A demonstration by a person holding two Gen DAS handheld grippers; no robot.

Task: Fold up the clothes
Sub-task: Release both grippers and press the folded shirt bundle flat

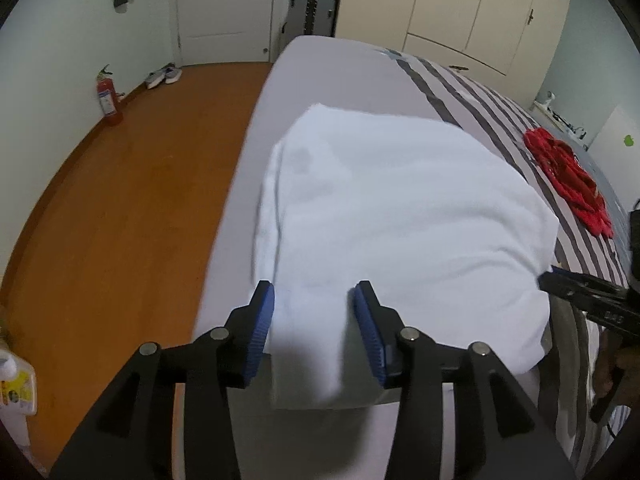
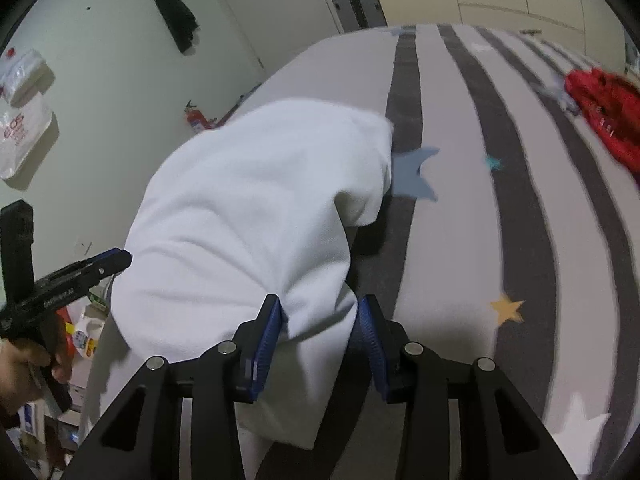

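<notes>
A white garment (image 1: 400, 208) lies puffed up on the near left part of the bed (image 1: 320, 72), and a second layer shows along its left edge. My left gripper (image 1: 314, 300) is open at its near edge, with cloth lying between the blue pads (image 1: 264, 328). My right gripper (image 2: 320, 312) is open too, and bunched white garment (image 2: 248, 208) fills the gap at its near right corner. Each gripper shows in the other view at the cloth's side: the right gripper (image 1: 546, 278) and the left gripper (image 2: 126, 258). The cloth's right edge stands off the sheet over a shadow.
A red garment (image 1: 568, 176) (image 2: 608, 120) lies crumpled far right on the striped sheet (image 2: 452, 240). Wooden floor (image 1: 120, 200) lies to the left, with a fire extinguisher (image 1: 108, 98) and shoes (image 1: 164, 76). A suitcase (image 1: 314, 12) and a wardrobe (image 1: 460, 8) stand behind the bed. A hand (image 2: 24, 360) holds the left gripper.
</notes>
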